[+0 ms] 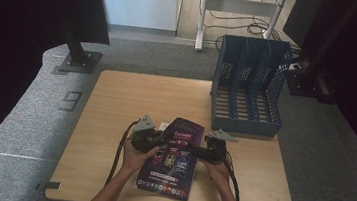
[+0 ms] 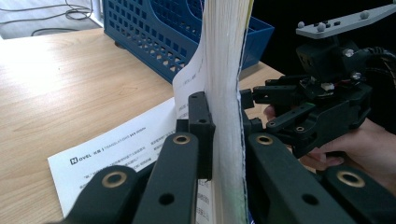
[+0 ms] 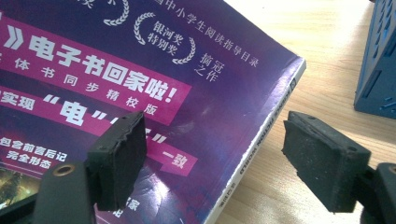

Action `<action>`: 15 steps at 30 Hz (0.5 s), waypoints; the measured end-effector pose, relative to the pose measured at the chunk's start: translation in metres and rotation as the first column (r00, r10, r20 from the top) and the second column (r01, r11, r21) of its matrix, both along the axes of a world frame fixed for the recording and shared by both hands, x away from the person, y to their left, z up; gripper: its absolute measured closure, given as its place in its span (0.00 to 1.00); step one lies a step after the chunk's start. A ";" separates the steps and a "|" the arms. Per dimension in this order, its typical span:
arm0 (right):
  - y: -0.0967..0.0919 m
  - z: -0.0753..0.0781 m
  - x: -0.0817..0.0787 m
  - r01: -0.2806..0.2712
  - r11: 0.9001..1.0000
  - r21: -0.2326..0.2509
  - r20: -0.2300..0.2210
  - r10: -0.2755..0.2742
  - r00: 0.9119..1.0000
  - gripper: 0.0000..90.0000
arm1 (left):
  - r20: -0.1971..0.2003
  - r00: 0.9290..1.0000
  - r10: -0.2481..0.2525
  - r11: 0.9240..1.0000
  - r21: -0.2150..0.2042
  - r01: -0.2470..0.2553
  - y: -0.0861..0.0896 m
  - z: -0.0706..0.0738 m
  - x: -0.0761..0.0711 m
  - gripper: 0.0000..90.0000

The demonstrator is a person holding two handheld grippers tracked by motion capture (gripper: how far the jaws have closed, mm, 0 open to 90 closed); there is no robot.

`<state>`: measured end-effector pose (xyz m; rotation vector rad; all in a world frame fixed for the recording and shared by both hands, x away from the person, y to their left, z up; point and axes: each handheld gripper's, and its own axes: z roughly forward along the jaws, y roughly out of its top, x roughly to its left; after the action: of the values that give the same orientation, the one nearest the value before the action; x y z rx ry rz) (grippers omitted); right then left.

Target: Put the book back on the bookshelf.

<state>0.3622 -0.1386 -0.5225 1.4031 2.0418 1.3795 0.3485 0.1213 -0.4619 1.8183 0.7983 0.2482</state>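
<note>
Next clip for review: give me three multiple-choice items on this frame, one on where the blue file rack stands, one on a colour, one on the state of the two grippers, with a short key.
1. Where does the blue file rack stand on the table?
A. Far right part
B. Near left corner
C. On the book

2. What is the main colour of the book cover?
A. Yellow
B. Purple
C. White

3. How do the grippers stand?
A. Both open, clear of the book
B. Left gripper open, right gripper shut on the book
C. Left gripper shut on the book, right gripper open

Key: 1 A, the high view shows the rack at the table's far right. 2 B, the cover is purple with pink bands. 3 C, the left pads press the page block, while the right pads stand apart over the cover's edge.
</note>
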 end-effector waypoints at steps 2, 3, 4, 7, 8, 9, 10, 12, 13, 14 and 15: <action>-0.001 0.000 0.000 0.005 1.000 0.000 0.001 -0.005 1.000 0.21 | 0.002 1.000 0.000 1.000 -0.001 0.000 0.000 0.000 0.000 0.95; -0.001 0.000 0.001 0.004 1.000 0.003 0.000 -0.004 1.000 0.20 | 0.003 1.000 0.000 1.000 -0.002 0.000 0.000 0.000 -0.001 0.95; -0.002 0.000 0.001 0.002 1.000 0.006 -0.001 -0.002 1.000 0.20 | 0.002 1.000 0.000 1.000 -0.002 0.000 0.001 0.000 -0.001 0.95; -0.001 -0.001 0.001 -0.016 1.000 0.010 -0.003 0.016 1.000 0.20 | 0.003 1.000 -0.001 1.000 -0.003 0.001 0.000 0.000 -0.001 0.95; 0.000 -0.001 0.001 -0.026 1.000 0.015 -0.005 0.026 1.000 0.20 | 0.002 1.000 -0.002 1.000 -0.004 0.002 0.000 0.000 -0.001 0.95; 0.000 -0.002 0.001 -0.035 0.999 0.020 -0.008 0.035 0.999 0.20 | 0.003 1.000 -0.002 1.000 -0.004 0.002 0.000 0.000 -0.001 0.95; 0.001 -0.002 0.001 -0.046 0.999 0.022 -0.010 0.046 0.999 0.20 | 0.003 1.000 -0.002 1.000 -0.004 0.002 0.000 0.000 -0.001 0.95; 0.001 -0.002 0.002 -0.051 0.998 0.026 -0.013 0.051 0.999 0.19 | 0.002 1.000 -0.001 1.000 -0.005 0.001 0.000 0.000 -0.001 0.95; 0.001 -0.003 0.002 -0.054 0.998 0.025 -0.012 0.054 0.998 0.19 | 0.002 1.000 0.000 1.000 -0.004 0.000 0.000 -0.001 0.000 0.95; 0.001 -0.003 0.003 -0.055 0.998 0.026 -0.013 0.056 0.998 0.20 | 0.002 1.000 0.000 1.000 -0.004 0.000 0.000 -0.001 0.000 0.95; 0.001 -0.003 0.003 -0.057 0.998 0.028 -0.016 0.058 0.998 0.20 | 0.001 1.000 0.000 1.000 -0.005 0.000 -0.001 -0.001 0.000 0.95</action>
<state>0.3651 -0.1375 -0.5258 1.3815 2.0965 1.4291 0.3483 0.1208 -0.4628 1.8135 0.7970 0.2472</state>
